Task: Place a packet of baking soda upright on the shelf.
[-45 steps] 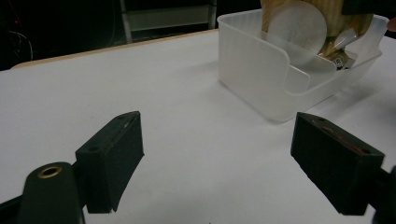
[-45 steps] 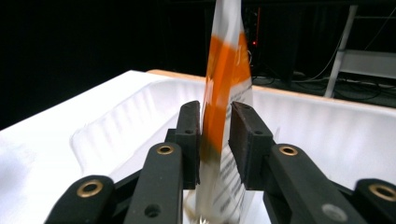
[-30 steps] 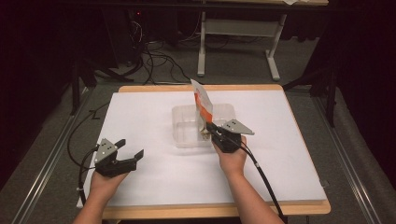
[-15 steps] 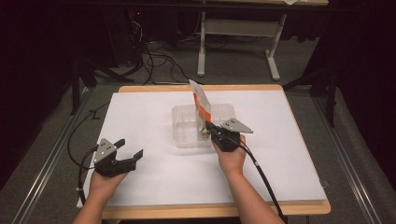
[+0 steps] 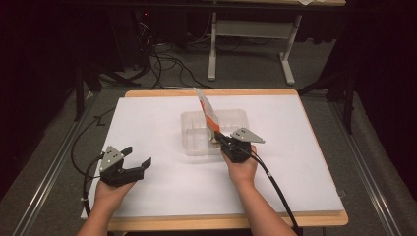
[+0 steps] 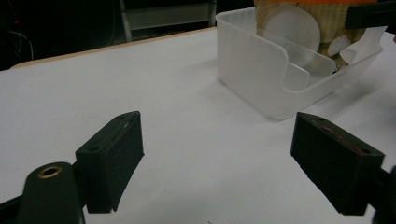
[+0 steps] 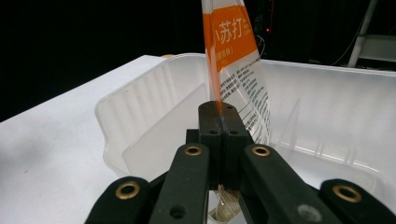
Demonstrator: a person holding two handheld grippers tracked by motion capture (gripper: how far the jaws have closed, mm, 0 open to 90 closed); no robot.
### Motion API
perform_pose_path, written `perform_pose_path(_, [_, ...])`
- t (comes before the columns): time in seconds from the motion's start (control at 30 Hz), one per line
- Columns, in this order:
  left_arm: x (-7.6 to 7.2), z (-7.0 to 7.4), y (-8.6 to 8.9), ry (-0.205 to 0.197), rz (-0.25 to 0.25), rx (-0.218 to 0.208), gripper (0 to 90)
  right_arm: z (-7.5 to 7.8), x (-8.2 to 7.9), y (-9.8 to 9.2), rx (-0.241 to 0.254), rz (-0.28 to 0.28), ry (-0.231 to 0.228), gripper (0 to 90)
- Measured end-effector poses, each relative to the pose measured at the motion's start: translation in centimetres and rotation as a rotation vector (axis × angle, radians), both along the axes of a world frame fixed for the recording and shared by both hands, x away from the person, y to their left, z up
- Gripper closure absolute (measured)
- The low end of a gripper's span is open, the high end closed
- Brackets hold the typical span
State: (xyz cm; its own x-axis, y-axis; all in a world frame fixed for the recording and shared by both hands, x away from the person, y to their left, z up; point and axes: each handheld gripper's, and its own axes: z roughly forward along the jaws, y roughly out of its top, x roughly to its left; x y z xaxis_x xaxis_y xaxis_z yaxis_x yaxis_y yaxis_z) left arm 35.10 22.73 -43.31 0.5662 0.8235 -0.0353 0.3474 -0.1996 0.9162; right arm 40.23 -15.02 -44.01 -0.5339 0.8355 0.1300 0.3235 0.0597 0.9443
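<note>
An orange and white snack packet (image 5: pixel 206 112) stands upright over a clear plastic tray (image 5: pixel 193 142) in the middle of the white table. My right gripper (image 5: pixel 216 138) is shut on the packet's lower edge; in the right gripper view the two pads (image 7: pixel 210 133) pinch the packet (image 7: pixel 233 51) with the tray wall (image 7: pixel 140 107) behind. My left gripper (image 5: pixel 137 156) rests open at the table's front left, nothing between its jaws. The left gripper view has the tray (image 6: pixel 252 79) ahead to the right, with round crackers (image 6: pixel 292 30) visible through the packet.
The white table top (image 5: pixel 147 118) has a wooden rim and drops off to a dark floor. Cables (image 5: pixel 162 64) and a grey table frame (image 5: pixel 246 29) lie beyond the far edge. A black cable (image 5: pixel 275 184) trails from the right gripper toward the front edge.
The packet's top has tipped slightly to the left. Both hands stay where they were.
</note>
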Motion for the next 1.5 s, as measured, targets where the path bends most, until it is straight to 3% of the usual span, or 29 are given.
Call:
perform_pose_path(0.67, [0.1, -0.1, -0.1, 0.004, -0.003, 0.006, 17.6, -2.2, -1.0, -0.1, 0.064, -0.016, 0.028, 90.0])
perform_pose_path(0.97, [0.0, 0.0, -0.1, -0.001, 0.001, 0.001, 17.6, -2.0, -1.1, 0.2, 0.032, -0.017, 0.033, 89.5])
perform_pose_path(1.03, [0.0, 0.0, -0.1, -0.001, 0.001, 0.0, 17.6, -1.6, -1.0, 0.3, 0.014, -0.024, 0.04, 82.4])
perform_pose_path(1.27, [0.0, 0.0, 0.0, -0.001, 0.001, 0.004, 17.6, 0.3, -0.8, 1.4, -0.033, -0.027, 0.023, 41.3])
perform_pose_path(1.37, [0.0, 0.0, 0.1, 0.001, 0.003, -0.001, 17.6, 1.2, -0.8, 1.3, -0.051, -0.035, 0.025, 30.5])
perform_pose_path(1.5, [0.1, 0.0, 0.2, 0.001, 0.003, 0.003, 17.6, 1.6, -1.2, 0.6, -0.063, -0.035, 0.027, 27.1])
